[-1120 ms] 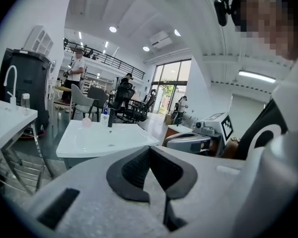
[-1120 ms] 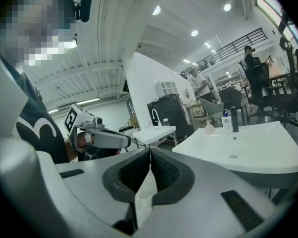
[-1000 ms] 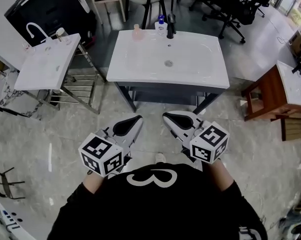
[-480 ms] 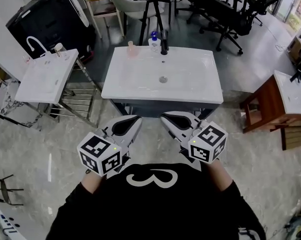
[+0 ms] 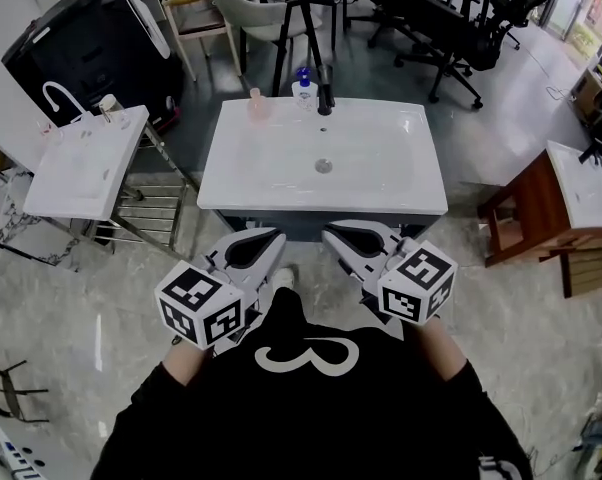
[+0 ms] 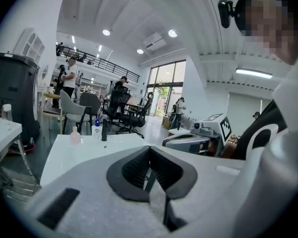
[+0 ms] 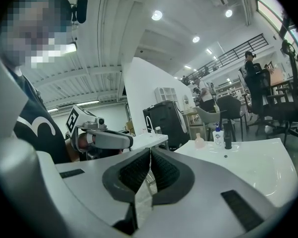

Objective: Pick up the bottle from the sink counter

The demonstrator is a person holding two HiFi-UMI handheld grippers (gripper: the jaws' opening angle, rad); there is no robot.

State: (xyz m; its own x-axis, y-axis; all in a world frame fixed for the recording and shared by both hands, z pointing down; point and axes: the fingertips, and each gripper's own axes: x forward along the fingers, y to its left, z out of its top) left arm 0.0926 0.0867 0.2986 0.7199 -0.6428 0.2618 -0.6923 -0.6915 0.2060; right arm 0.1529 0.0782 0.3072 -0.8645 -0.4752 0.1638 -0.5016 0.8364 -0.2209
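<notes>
We have stepped closer over the last second; the sink counter [image 5: 381, 173] has slid down the head view towards us, and its near edge now lies just beyond the tips of both grippers, where a band of floor showed before. The left gripper [image 5: 269, 242] and the right gripper [image 5: 337, 236] sit side by side in front of our chest as they did then; each one's own view shows its jaws pressed together with nothing between them. Nothing on the counter has been touched; a pink bottle [image 5: 254, 103] and a white bottle with a blue cap [image 5: 301, 89] stand at its far edge, just left of the black tap [image 5: 325, 96], well apart from both grippers. We judge this is only the approach; which bottle is meant we cannot tell. A gripper must open and reach across the basin before any pick.
</notes>
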